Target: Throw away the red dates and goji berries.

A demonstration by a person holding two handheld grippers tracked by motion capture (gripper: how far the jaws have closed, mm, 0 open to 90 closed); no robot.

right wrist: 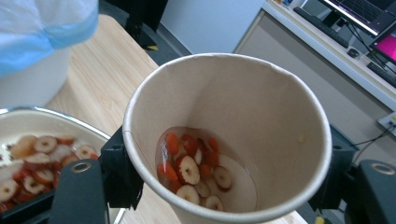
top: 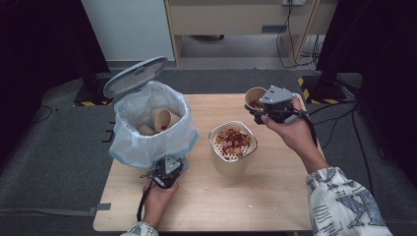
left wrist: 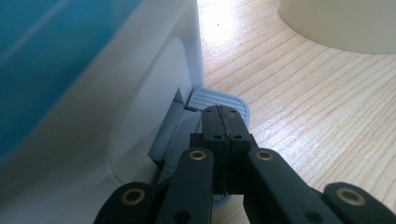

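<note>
While the right gripper (top: 255,112) clamps the paper cup (right wrist: 224,140) by its sidewalls, squeeze gently; it is light and crushable. At seven o'clock of the bin (top: 147,123), the left gripper (left wrist: 223,122), jaws shut and empty, presses the pedal (left wrist: 219,100).

Even overhead light falls on the pale wooden table (top: 275,187), its surroundings dark. Glare whitens the boards near the white plastic bin (left wrist: 116,116) in the left gripper view; its blue liner (left wrist: 51,42) blurs.
</note>
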